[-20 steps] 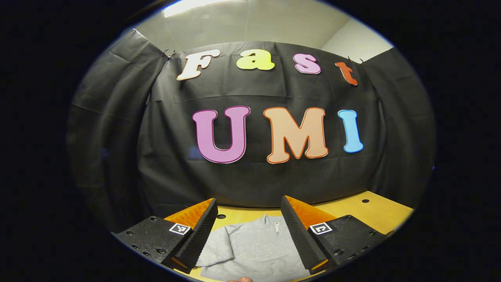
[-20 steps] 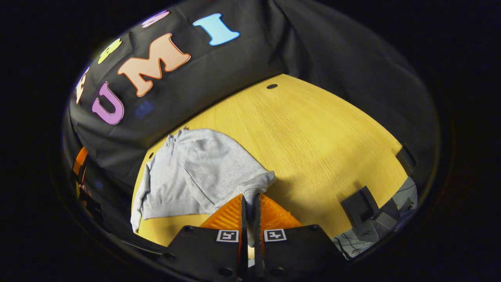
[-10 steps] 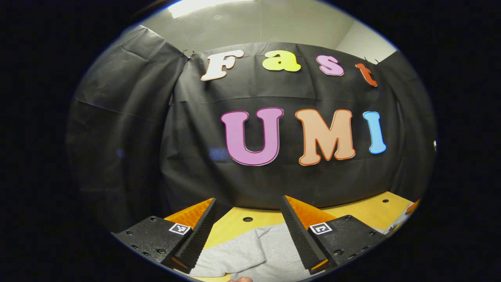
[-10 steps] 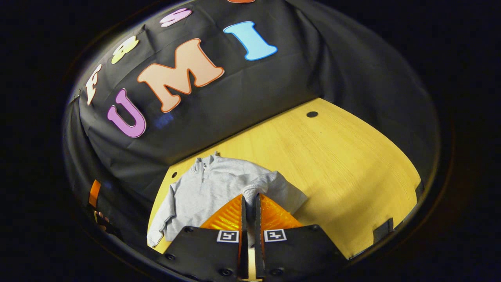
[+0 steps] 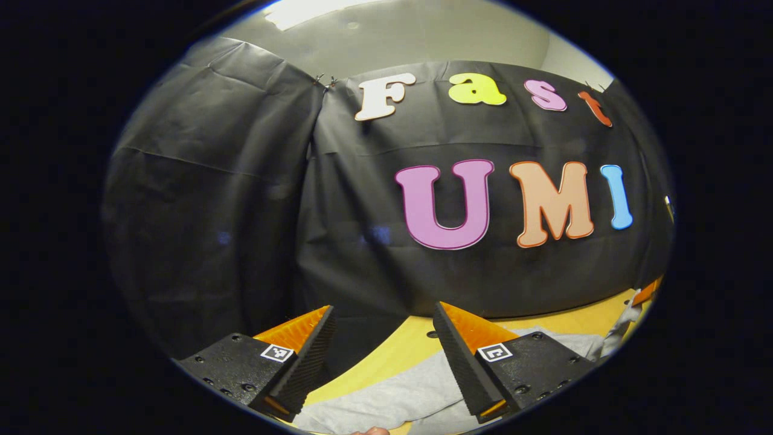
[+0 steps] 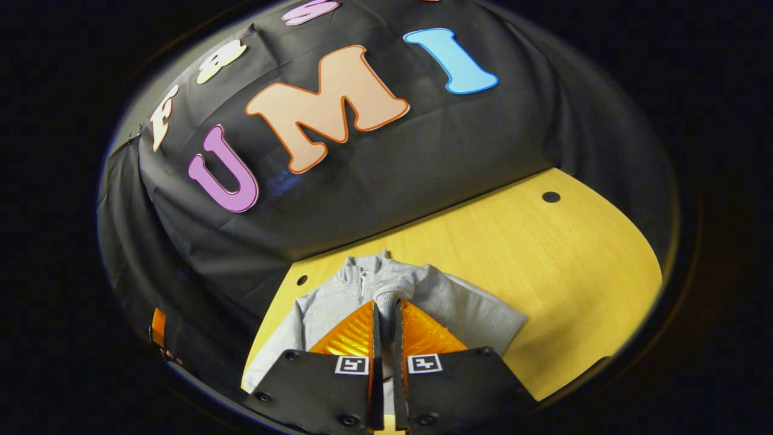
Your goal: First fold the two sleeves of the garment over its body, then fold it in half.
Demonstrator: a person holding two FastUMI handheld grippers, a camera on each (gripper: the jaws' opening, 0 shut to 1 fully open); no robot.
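A grey zip-neck sweatshirt [image 6: 471, 311] lies on the yellow table [image 6: 543, 272], collar [image 6: 362, 275] toward the black wall. My right gripper [image 6: 385, 302] is shut on a sleeve cuff [image 6: 387, 289], which it holds over the chest just below the collar; that sleeve lies folded across the body. In the left gripper view, my left gripper [image 5: 383, 308] stands open with nothing between its fingers, above the sweatshirt's [image 5: 410, 393] edge and the table [image 5: 386, 356]. The other sleeve [image 6: 284, 338] runs down the left side, partly hidden behind my fingers.
The black cloth wall rises right behind the table's far edge. Small round holes [image 6: 550, 197] mark the tabletop near the wall. Part of the right gripper [image 5: 645, 293] peeks in at the right of the left gripper view; the left gripper [image 6: 158, 326] shows at the lower left of the right gripper view.
My right gripper has carried the cuff inward over the body toward the collar. The left gripper, still open, has swung left, so the sweatshirt has slid to the right in its view.
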